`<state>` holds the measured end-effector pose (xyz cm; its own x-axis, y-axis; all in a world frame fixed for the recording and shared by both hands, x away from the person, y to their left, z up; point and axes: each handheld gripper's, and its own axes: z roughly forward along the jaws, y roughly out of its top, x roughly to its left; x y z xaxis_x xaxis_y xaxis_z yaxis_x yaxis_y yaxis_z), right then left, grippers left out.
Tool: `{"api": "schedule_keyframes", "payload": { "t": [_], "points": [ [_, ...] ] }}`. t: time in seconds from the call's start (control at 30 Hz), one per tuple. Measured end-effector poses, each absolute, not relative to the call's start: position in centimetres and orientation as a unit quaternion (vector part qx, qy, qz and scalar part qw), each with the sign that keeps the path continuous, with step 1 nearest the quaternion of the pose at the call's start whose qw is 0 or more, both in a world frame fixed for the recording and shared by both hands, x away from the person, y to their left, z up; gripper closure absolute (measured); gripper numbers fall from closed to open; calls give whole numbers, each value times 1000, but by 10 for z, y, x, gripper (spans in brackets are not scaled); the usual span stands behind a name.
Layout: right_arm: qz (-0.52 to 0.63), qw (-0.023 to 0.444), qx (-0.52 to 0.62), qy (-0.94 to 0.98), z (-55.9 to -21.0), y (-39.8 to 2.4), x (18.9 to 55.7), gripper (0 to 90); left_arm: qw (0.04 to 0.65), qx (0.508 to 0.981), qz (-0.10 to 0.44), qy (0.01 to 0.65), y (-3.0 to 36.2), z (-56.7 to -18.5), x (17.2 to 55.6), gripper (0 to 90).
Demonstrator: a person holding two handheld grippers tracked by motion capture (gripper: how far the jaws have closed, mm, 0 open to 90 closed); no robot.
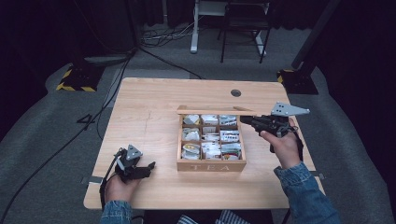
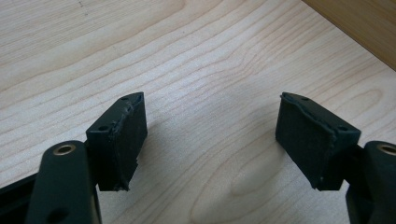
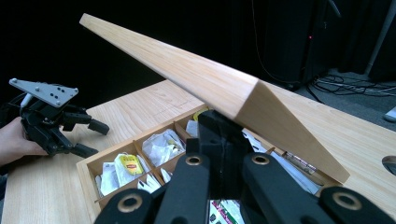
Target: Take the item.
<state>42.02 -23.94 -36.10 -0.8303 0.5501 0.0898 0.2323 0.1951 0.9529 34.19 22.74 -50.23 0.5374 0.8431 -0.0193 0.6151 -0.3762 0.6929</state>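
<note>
Right gripper (image 1: 243, 120): jaws clenched together at the right end of the hinged light-wood lid (image 1: 215, 111) of the wooden tea box (image 1: 211, 165). The right gripper view shows the closed black jaws pressed up against the lid's lower edge (image 3: 261, 112), but whether they pinch the edge or only prop it from beneath cannot be told. The lid stands raised, tilted back along the far side of the box. Left gripper (image 1: 148, 166): released, jaws spread wide with nothing between them; in the left gripper view the two black pads (image 2: 122, 140) hang just above bare wood grain. This gripper sits near the front left corner of the light-wood surface (image 1: 149, 93), well apart from the box, held in the person's left hand (image 1: 119, 186). The box stands right of centre on the surface, front wall lettered "TEA", its square compartments stocked with paper-wrapped tea bags (image 1: 210, 136); one yellow-labelled bag (image 3: 128, 164) lies in a near compartment in the right gripper view.
</note>
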Motion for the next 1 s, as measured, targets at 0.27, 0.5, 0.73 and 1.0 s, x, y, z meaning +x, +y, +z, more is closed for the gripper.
{"api": "schedule_keyframes", "payload": {
  "t": [0.27, 0.5, 0.73, 1.0],
  "points": [
    [580, 133, 258, 761, -362, -240, 420, 900, 322, 825, 133, 444, 231, -490, 343, 389],
    [584, 129, 257, 759, -361, -240, 422, 900, 357, 818, 132, 431, 231, -472, 333, 422],
    [588, 123, 255, 758, -359, -242, 426, 900, 386, 819, 126, 405, 227, -449, 323, 409],
    [590, 119, 257, 756, -358, -242, 428, 900, 406, 832, 130, 355, 216, -416, 319, 410]
  ]
}}
